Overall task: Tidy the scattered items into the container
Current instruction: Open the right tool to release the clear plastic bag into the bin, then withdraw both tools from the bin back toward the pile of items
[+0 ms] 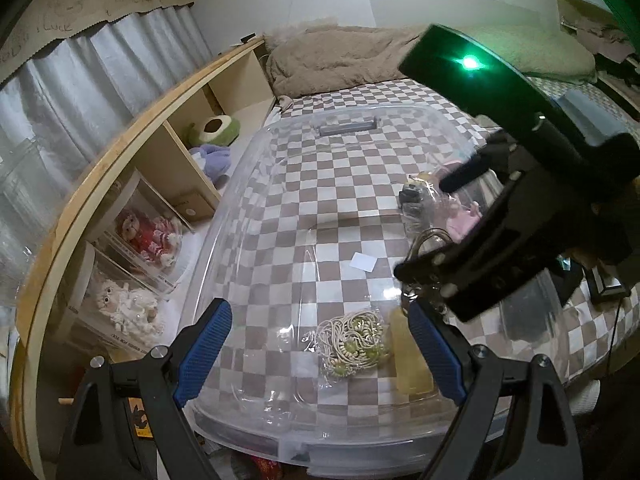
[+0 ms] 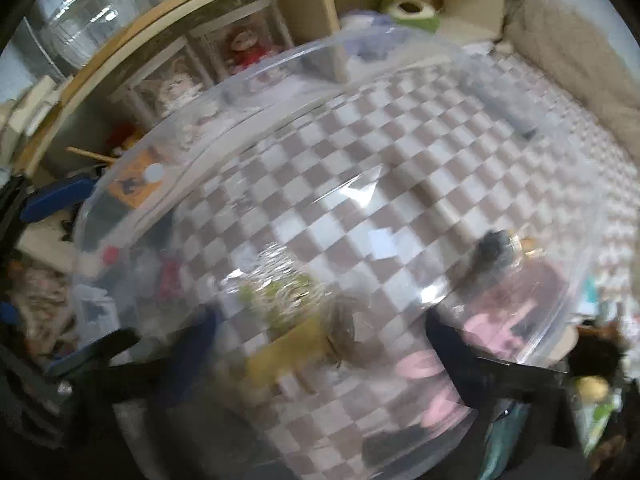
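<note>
The clear plastic storage container (image 1: 320, 208) sits on the brown-and-white checkered bedspread (image 1: 400, 96). Inside near its near wall lie a cream beaded necklace with green beads (image 1: 352, 340) and a yellow translucent bottle (image 1: 412, 364). The left gripper (image 1: 320, 354) stands open, empty. The right gripper (image 2: 320, 360) is spread wide above the container, gripping nothing.

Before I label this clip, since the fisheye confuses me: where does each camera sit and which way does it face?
Left wrist: on the left tool, looking down into the clear container on the checkered bed; its blue fingers and the right tool show.
Right wrist: on the right tool, blurred, aimed down into the container; its dark fingers show.
Shared: container, bead necklace, yellow item, shelf dolls.
</note>
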`<state>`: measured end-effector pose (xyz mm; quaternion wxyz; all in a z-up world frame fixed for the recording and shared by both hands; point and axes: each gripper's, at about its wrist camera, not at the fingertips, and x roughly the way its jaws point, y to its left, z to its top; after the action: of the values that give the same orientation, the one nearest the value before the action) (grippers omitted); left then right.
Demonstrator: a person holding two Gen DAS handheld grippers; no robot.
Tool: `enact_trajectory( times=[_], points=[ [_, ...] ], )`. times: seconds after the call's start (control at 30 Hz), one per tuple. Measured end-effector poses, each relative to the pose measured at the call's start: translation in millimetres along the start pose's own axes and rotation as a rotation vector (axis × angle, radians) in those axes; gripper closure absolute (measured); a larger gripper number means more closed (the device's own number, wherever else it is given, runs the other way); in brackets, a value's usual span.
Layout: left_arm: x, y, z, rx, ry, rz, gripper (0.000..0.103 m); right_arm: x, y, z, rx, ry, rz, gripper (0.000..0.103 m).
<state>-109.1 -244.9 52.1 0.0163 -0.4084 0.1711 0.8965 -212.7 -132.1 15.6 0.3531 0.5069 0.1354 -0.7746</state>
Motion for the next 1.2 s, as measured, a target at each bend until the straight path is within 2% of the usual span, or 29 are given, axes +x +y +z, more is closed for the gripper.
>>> enact_trajectory(
  times=[0.33,1.2],
  points=[
    [-6.8,1.9,0.6,-0.019,-0.015,-0.02,0.013,-1.6,-1.6,3.6,-0.008,-0.016,-0.051,0.0],
    [-20.8,4.2,-6.3,-0.1,-0.037,-0.069,0.013,-68.4,6.2,-29.0,-0.004,-0.113,-0.072,0.0]
  ],
)
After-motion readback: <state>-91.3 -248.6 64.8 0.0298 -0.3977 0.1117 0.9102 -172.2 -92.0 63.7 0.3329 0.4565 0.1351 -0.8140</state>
